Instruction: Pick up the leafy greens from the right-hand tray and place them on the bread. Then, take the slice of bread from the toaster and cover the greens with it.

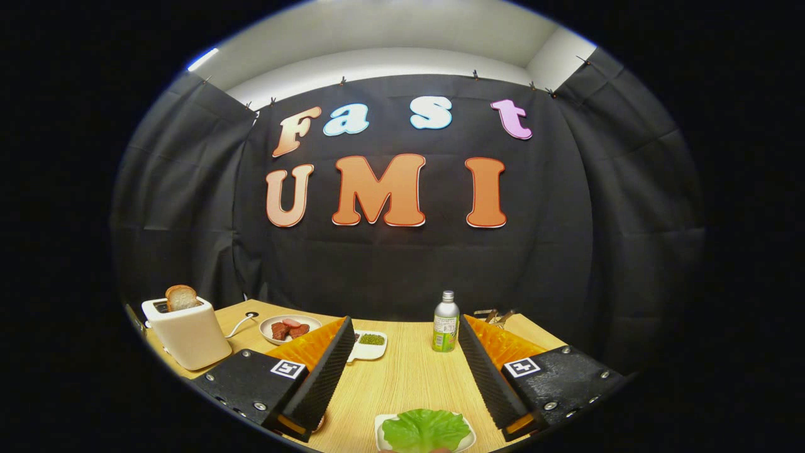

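Note:
A green lettuce leaf (425, 430) lies on a small white tray (464, 442) on the wooden table, low between the bases of my fingers. My gripper (402, 333) is open above the table with nothing between its fingers. Off to the left stands a white toaster (187, 333) with a slice of bread (181, 297) sticking up out of its slot. The bread that lies flat is hidden from me.
A white plate (312, 323) with pieces of reddish meat (289, 329) sits beyond the left finger. A small white dish of green bits (371, 340) is next to it. A metal bottle (445, 323) stands ahead near the right finger. Tongs-like metal things (494, 314) lie behind.

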Demonstrator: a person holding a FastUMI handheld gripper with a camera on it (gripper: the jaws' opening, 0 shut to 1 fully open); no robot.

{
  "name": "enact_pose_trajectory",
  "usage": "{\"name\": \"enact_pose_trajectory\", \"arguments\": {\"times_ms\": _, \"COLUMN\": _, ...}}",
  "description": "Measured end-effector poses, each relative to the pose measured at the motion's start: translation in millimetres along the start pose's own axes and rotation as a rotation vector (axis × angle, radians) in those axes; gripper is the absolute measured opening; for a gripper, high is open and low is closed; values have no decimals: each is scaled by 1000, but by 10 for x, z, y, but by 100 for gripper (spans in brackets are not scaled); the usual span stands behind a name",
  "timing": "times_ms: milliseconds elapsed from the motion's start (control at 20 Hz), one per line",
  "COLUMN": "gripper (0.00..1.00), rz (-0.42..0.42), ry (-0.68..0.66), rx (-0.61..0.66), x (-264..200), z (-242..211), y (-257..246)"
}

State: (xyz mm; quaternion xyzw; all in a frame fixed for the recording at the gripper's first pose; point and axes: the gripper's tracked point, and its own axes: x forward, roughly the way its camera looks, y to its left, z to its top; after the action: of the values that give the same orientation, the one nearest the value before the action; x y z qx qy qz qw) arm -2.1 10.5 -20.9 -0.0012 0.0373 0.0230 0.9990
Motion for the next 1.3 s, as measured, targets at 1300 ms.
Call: {"name": "enact_pose_trajectory", "arguments": {"times_ms": 1300, "gripper": 99, "rz": 152, "ry": 649, "rx": -18, "x": -109, "z": -1276, "y": 45}}
